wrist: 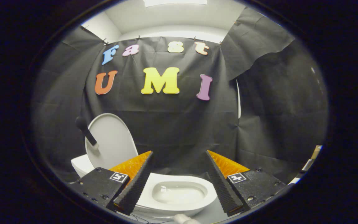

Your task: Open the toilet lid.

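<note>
White, glossy and rigid, the oval plastic toilet lid (112, 140) stands raised over the white ceramic bowl (179, 193); our fingers (179, 183) gape wide, empty—we'd grip its light, slippery rim.

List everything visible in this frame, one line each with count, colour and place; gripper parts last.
toilet lid: one, white, raised upright behind the bowl, beyond one finger
toilet bowl: one, white, open, between and just ahead of the fingers
handle: one, dark, fixed to the lid's edge
black cloth: booth wall behind the toilet
ceiling: white, above the cloth
pale rounded object: one, below the bowl, too cut off to identify
gripper: one, fingers spread wide apart, holding nothing
</note>
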Tool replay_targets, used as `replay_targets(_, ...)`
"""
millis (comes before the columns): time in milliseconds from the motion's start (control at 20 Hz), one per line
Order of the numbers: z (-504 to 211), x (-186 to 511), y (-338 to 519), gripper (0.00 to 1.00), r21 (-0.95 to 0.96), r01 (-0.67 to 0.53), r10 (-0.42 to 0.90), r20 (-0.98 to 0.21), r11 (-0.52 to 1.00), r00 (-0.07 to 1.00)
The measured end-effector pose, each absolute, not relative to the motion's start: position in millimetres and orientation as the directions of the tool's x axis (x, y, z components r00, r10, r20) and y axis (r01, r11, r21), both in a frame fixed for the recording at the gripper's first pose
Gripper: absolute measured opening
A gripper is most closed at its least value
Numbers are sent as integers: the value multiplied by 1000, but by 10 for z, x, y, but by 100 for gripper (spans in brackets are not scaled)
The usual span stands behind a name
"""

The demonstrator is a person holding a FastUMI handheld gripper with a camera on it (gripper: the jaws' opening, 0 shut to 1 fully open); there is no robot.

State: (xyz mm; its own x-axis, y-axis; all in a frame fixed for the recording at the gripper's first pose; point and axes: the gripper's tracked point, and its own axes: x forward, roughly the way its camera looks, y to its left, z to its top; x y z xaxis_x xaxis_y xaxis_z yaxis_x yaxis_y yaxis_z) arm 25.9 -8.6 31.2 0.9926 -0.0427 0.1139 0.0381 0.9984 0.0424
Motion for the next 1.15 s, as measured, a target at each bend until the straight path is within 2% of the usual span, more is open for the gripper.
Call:
replay_targets(300, -112, 291, -377, 100, 61, 71, -75, 52, 996, 996)
replay_targets(1150, -178, 225, -248, 100, 71, 36, -38, 21, 997, 999)
